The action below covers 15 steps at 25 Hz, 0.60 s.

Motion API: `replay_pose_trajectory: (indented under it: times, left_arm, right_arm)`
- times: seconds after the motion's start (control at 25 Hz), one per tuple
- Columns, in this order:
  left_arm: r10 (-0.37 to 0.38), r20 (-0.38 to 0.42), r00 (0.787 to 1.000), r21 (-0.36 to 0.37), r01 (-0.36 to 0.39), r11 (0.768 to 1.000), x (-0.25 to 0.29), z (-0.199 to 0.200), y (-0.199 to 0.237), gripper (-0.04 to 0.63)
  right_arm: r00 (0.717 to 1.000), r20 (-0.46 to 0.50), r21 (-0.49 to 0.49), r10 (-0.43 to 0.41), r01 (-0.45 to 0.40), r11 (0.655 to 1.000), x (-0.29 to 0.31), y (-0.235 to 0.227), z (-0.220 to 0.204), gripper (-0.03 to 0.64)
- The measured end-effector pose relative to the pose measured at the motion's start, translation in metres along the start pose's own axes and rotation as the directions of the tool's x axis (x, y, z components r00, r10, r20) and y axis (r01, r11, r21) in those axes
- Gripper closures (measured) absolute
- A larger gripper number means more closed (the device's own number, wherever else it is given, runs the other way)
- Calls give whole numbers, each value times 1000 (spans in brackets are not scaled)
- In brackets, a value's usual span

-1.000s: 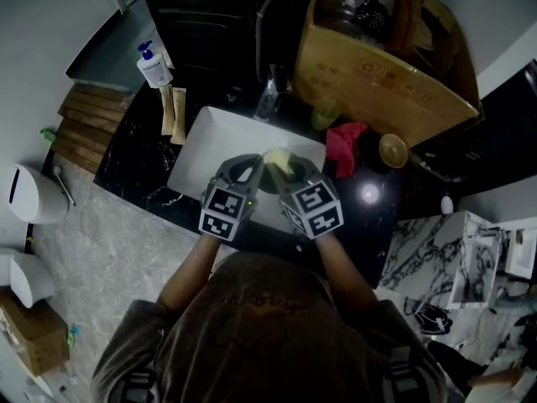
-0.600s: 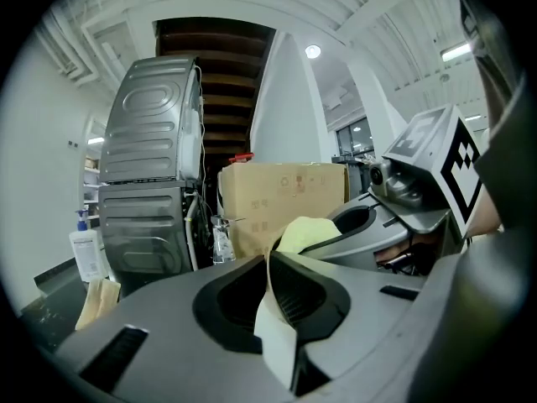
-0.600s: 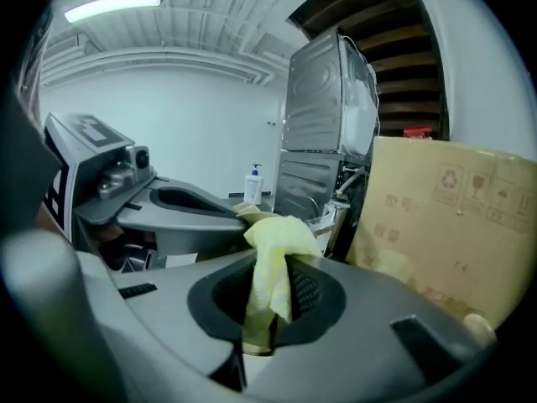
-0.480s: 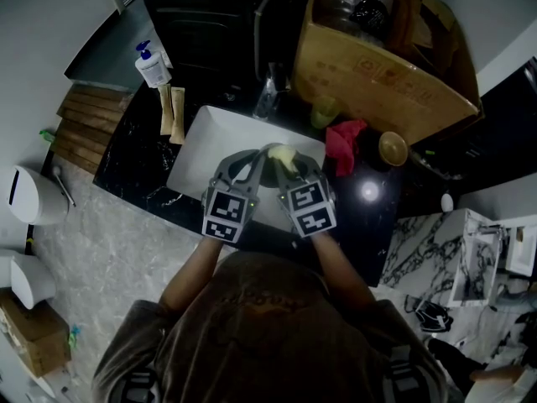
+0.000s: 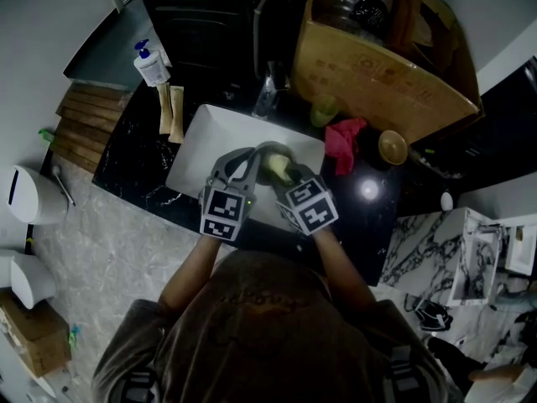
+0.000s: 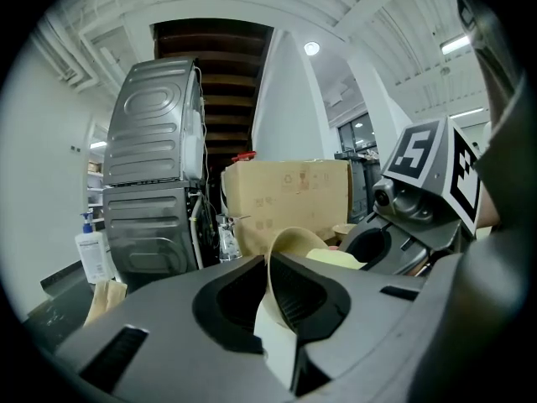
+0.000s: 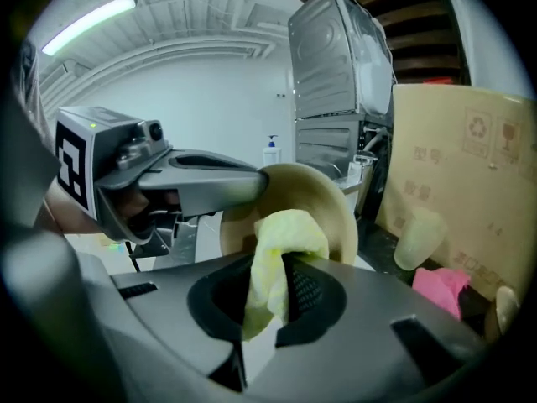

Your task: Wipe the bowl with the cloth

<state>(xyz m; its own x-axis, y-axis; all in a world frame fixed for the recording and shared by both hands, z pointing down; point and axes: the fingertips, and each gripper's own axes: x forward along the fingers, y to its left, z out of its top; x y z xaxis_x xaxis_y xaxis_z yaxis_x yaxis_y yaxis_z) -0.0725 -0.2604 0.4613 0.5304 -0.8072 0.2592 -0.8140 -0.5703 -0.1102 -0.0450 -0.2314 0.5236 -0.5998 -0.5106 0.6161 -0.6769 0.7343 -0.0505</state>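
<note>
Both sets of jaws closed: left gripper point(image 6: 270, 285) pinches rim of beige round bowl point(image 7: 317, 196); right gripper point(image 7: 267, 296) presses gripped pale yellow cloth point(image 7: 285, 233) inside.

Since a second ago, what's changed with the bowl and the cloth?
The right gripper twisted slightly, rocking the cloth a little away and back inside the bowl. Nothing taken or let go: right stays shut on the cloth, the left gripper on the bowl's rim, over the sink.
</note>
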Motion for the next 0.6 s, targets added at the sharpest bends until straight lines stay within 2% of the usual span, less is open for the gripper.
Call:
replay_pose_trajectory:
  times: [0.12, 0.28, 0.44, 0.6]
  left_arm:
    - [2, 2, 1000, -8, -2, 1000, 0, 0, 1, 563]
    - [-1, 1, 1000, -11, 1, 1000, 1, 0, 0, 565]
    - [7, -4, 1000, -27, -7, 1000, 0, -5, 4, 566]
    - [27, -9, 1000, -45, -27, 999, 0, -8, 13, 568]
  right_arm:
    - [998, 3, 5, 66, -66, 998, 3, 14, 0, 589]
    - [985, 69, -1, 159, -159, 987, 4, 35, 11, 589]
    - [975, 110, -6, 191, -192, 981, 3, 43, 16, 589]
    - [976, 119, 21, 185, -189, 982, 2, 37, 13, 589]
